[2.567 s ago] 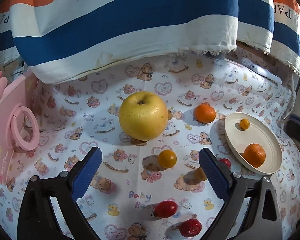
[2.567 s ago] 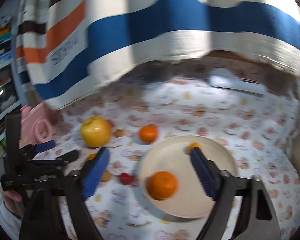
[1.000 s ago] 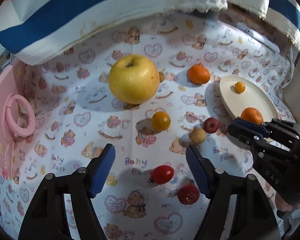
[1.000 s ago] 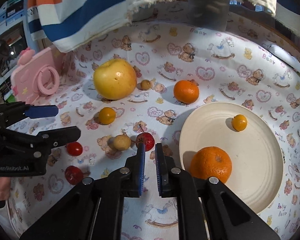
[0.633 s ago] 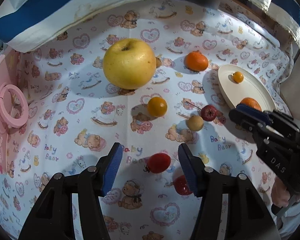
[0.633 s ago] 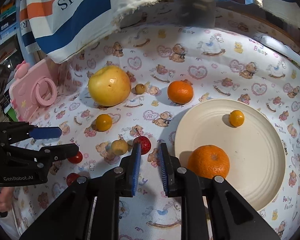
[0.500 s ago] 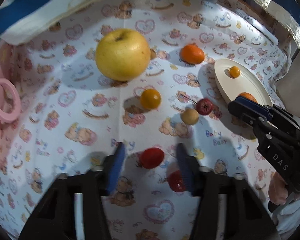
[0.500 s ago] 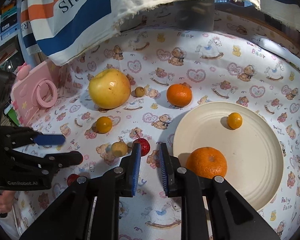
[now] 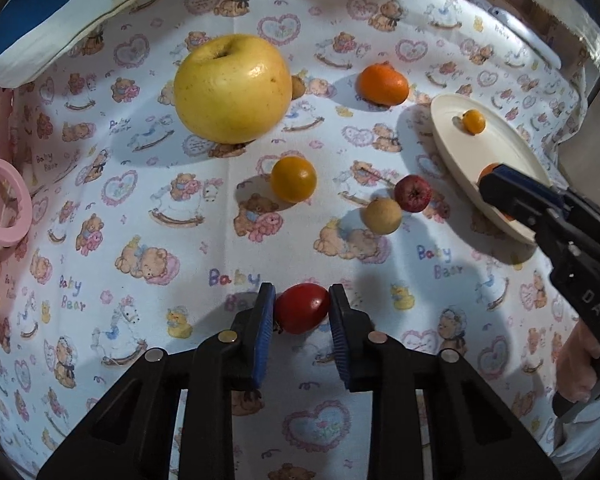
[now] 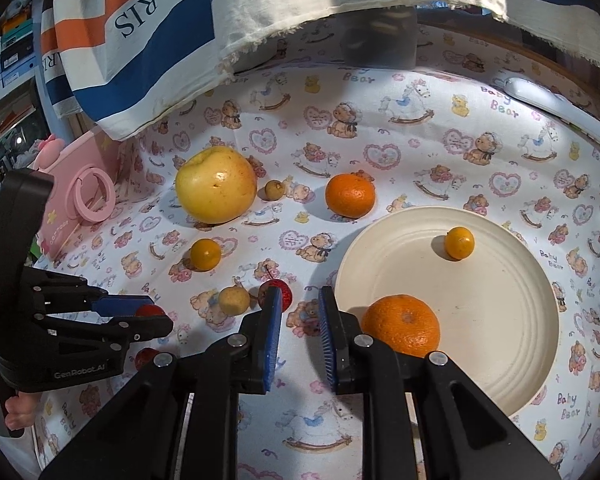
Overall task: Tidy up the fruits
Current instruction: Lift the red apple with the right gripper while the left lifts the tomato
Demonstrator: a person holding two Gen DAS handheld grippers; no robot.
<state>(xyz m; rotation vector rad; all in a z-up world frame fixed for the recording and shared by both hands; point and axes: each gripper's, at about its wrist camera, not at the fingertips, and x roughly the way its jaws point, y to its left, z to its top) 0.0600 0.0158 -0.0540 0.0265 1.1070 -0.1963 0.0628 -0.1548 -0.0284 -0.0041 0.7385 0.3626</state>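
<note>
1. Left tongs (image 9: 302, 314): blue-padded black fingers clamped on a small glossy red tomato (image 9: 301, 307), low over the worktop (image 9: 140, 216) with its bear-print cloth.
2. Right tongs (image 10: 298, 322): narrowly apart and holding nothing, beside the round cream plate (image 10: 500, 312) and near a dark red crab-apple-like fruit (image 10: 278, 294).
3. Plate contents, right-wrist view: one large orange mandarin (image 10: 400, 326) at the near rim and one small yellow-orange round fruit (image 10: 459, 243) further back.
4. Loose on the cloth: large yellow apple (image 9: 232, 88), second orange mandarin (image 9: 383, 84), small yellow-orange tomato-like fruit (image 9: 293, 179), small tan round fruit (image 9: 381, 215) just beside the dark red one.
5. Shown only in the right-wrist view: a second red fruit (image 10: 144, 357) below the left tongs, largely hidden; a whole small brown fruit (image 10: 274, 190) beside the apple; the striped "PARIS" cloth (image 10: 140, 20).
6. In the left-wrist view the right tongs cover most of the plate's mandarin, and the brown fruit is a sliver behind the apple.
7. Pink ringed object (image 10: 88, 196): cut off at the left-wrist frame edge; its kind is unclear.
</note>
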